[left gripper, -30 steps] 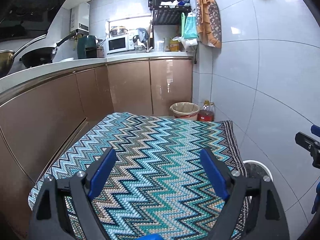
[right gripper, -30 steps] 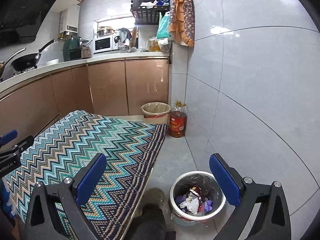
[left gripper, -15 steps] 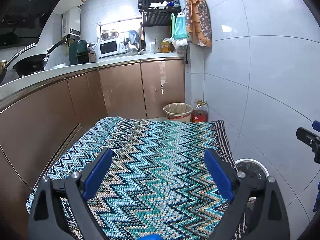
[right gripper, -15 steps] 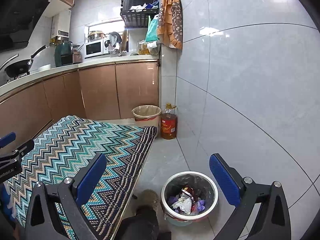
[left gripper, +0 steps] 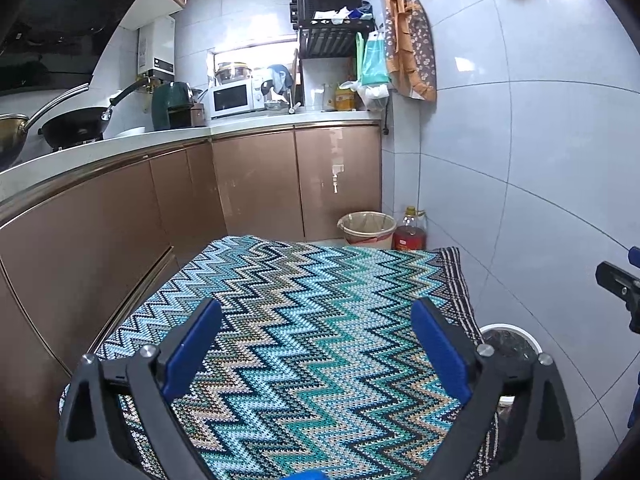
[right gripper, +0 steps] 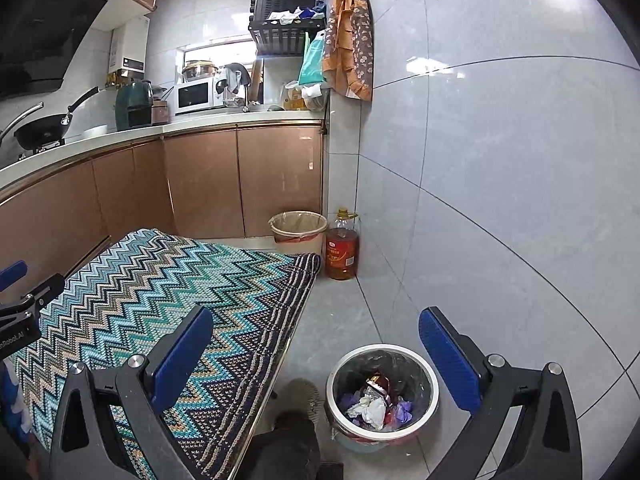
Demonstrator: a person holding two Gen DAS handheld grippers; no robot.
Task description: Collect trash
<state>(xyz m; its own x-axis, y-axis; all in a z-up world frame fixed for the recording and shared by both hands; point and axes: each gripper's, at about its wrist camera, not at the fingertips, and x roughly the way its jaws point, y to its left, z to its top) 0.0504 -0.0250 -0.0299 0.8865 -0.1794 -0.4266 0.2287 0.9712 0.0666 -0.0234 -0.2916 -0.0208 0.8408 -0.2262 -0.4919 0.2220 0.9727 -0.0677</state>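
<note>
Two grippers hang wide apart with nothing between their blue pads. The trash bin (right gripper: 382, 390), a round steel-rimmed pail lined with a dark bag, stands on the floor just beside the right edge of the zigzag cloth (right gripper: 168, 300) that covers the counter. Crumpled paper and wrappers already lie inside it. From the right gripper (right gripper: 316, 354) the bin sits below and slightly ahead, almost centred between its fingers, so this gripper looks the nearer one. The left gripper (left gripper: 316, 350) hovers over the cloth, level and pointing forward, with the bin's rim peeking out past its right finger. No loose trash shows on the cloth.
</note>
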